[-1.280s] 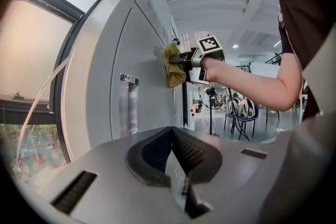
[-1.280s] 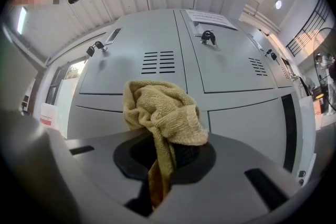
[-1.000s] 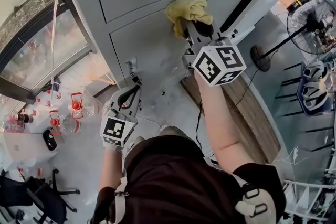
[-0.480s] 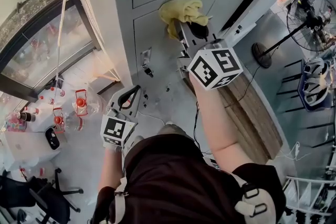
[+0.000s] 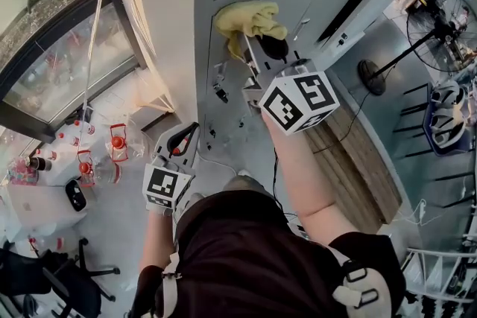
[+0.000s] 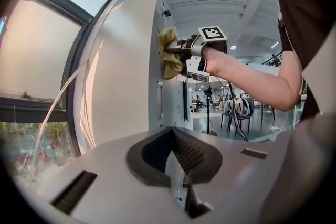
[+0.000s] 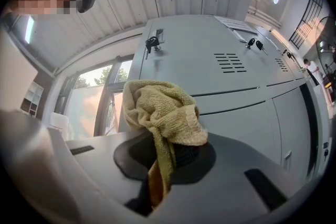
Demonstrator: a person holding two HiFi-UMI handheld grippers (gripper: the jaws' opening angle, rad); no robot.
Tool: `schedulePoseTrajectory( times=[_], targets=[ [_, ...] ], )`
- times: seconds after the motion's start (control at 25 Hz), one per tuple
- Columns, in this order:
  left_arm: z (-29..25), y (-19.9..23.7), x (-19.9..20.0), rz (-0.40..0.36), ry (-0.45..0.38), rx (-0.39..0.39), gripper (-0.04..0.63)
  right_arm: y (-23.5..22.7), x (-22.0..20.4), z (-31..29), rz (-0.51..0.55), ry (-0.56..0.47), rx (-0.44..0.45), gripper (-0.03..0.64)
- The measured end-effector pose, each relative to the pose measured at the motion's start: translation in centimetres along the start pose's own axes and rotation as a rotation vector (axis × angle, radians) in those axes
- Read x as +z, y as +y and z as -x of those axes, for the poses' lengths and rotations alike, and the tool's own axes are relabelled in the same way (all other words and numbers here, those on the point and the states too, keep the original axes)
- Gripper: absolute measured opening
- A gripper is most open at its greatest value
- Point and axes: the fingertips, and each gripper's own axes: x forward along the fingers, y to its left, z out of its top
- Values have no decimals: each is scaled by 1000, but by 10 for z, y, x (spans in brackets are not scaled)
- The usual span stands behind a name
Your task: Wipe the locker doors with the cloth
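One cloth (image 5: 248, 17), clenched in the right gripper (image 5: 255, 41), has been swept left across the locker door (image 5: 223, 56), advancing the wipe; the left gripper (image 5: 183, 142) is closed, empty.

Cloth (image 7: 163, 113): yellow terry, looped pile, rough, matt.
Locker doors (image 7: 220, 44): painted sheet metal, pale grey, smooth, faint satin sheen.
Key (image 7: 150, 43): black plastic head.
Left gripper (image 6: 176, 150): moulded grey plastic, matt, smooth; fingers (image 6: 190, 153) faced in black ribbed pads, dull.
Marker cube (image 5: 294, 102): white faces, black print, matt.
Floor (image 5: 402, 108): grey, polished, glossy with reflections.
Boards (image 5: 358, 160) along the lockers' foot: brown wood, matt.
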Motion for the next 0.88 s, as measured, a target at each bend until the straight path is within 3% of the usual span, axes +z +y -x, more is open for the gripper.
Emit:
schedulePoseTrajectory(
  times=[0.44,0.88],
  targets=[
    [3,-5,0,-14,11,-5,8,31,-17,0,-10,31,86,51],
    [-27,-18,2,-15,27,5,8,19,-31,5,-17,69,170,52]
  ],
)
